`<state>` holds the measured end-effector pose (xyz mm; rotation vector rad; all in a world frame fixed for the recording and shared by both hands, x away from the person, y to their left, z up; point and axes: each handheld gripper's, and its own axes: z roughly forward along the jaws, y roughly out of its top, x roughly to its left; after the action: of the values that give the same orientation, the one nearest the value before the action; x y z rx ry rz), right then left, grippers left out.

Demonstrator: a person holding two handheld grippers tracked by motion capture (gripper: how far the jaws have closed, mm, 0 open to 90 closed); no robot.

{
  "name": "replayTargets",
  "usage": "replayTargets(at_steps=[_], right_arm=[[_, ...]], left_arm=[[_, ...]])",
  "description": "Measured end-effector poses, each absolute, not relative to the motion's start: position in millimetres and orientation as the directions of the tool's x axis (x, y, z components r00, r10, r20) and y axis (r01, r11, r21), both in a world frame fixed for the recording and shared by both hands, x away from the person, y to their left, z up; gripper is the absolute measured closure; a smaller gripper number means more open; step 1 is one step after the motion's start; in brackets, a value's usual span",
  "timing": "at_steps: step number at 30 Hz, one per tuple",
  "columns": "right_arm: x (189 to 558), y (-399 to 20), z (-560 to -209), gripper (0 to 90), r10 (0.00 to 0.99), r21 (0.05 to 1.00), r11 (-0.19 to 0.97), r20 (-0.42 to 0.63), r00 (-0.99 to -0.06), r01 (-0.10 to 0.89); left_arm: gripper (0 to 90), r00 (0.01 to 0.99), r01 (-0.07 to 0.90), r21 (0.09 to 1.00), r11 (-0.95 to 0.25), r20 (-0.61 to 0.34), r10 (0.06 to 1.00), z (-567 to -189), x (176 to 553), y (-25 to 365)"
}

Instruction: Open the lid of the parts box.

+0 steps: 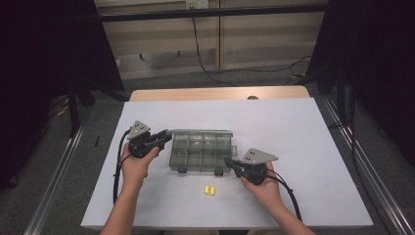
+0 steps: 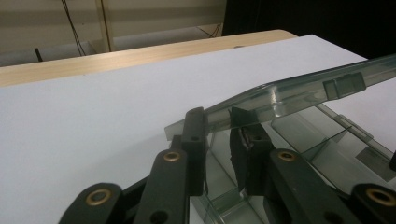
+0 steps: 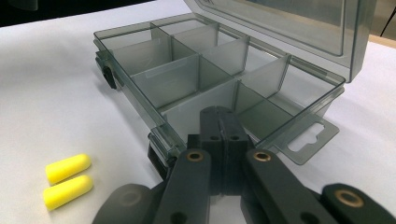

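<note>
High view: smoky clear plastic compartment box (image 1: 200,152) sat mid-sheet on the white table cover (image 1: 293,137), two yellow foam earplugs (image 1: 210,190) near its front edge. Left gripper view: left gripper (image 2: 219,126) pinched the raised lid (image 2: 299,91) edge. Right gripper view: right gripper (image 3: 219,122) pressed together, empty, at the box's front wall; dividers (image 3: 196,70) thin, ribbed.
</note>
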<state>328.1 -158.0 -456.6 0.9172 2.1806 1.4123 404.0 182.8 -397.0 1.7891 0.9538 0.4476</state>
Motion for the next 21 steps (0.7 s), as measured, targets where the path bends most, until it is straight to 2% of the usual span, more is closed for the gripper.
replayTargets(at_steps=[5,8,14,21], right_arm=[[328.5,-158.5,-456.2,90.0,0.696,0.905,0.287,0.027,-0.717,0.313],[328.7,-158.6,-456.0,90.0,0.696,0.905,0.287,0.028,-0.717,0.314],[329.4,-159.1,-455.3,90.0,0.691,0.903,0.296,0.024,-0.723,0.312],[329.4,-159.0,-454.8,90.0,0.689,0.902,0.301,0.02,-0.724,0.311]], left_arm=[[78.4,0.613,0.4,0.895,-0.196,-0.102,0.783,-394.9,403.4,181.6],[83.4,0.612,0.392,0.89,-0.233,-0.063,0.788,-391.9,403.2,181.0],[88.2,0.609,0.401,0.886,-0.233,-0.067,0.791,-389.5,404.7,182.1],[88.0,0.598,0.411,0.886,-0.216,-0.083,0.797,-389.0,407.8,181.1]])
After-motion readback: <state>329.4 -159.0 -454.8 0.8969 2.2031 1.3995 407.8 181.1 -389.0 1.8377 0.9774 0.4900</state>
